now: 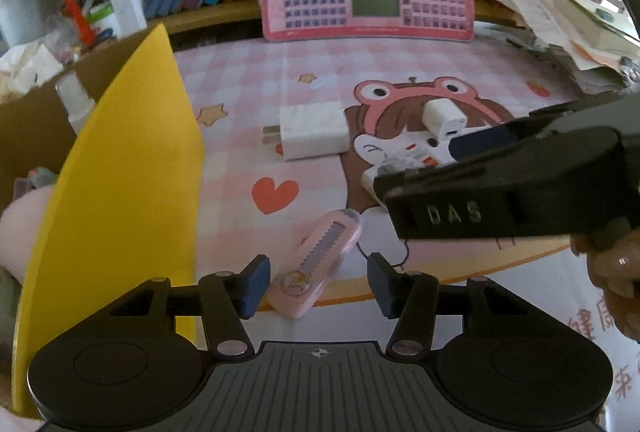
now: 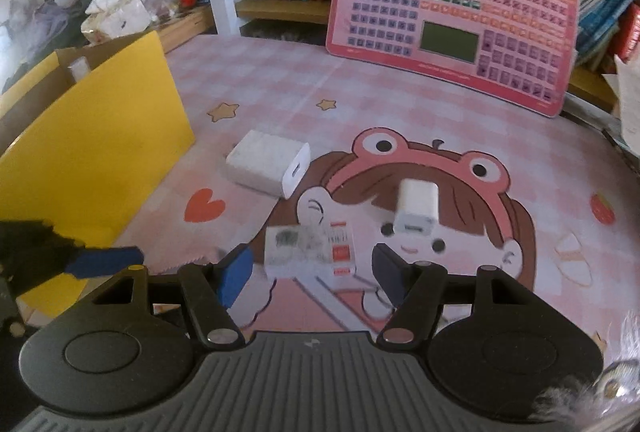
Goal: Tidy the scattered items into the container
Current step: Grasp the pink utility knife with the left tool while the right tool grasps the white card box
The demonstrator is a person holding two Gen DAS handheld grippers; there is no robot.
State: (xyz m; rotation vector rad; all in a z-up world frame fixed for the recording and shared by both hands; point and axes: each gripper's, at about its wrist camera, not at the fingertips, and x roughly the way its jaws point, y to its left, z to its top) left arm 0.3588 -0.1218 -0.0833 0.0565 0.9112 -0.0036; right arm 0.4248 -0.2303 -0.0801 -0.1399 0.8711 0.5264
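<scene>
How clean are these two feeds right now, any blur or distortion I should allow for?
Left wrist view: fairly sharp; the pink utility knife between the left gripper fingers reads clearly, fisheye bending the yellow box wall. Right wrist view: motion blur smears the small white carton ahead of the right gripper; the small white charger is soft too.

Pink utility knife (image 1: 316,264), two white chargers (image 1: 312,130) (image 1: 444,120), small box (image 2: 310,252), yellow-flapped carton (image 1: 120,192)
</scene>
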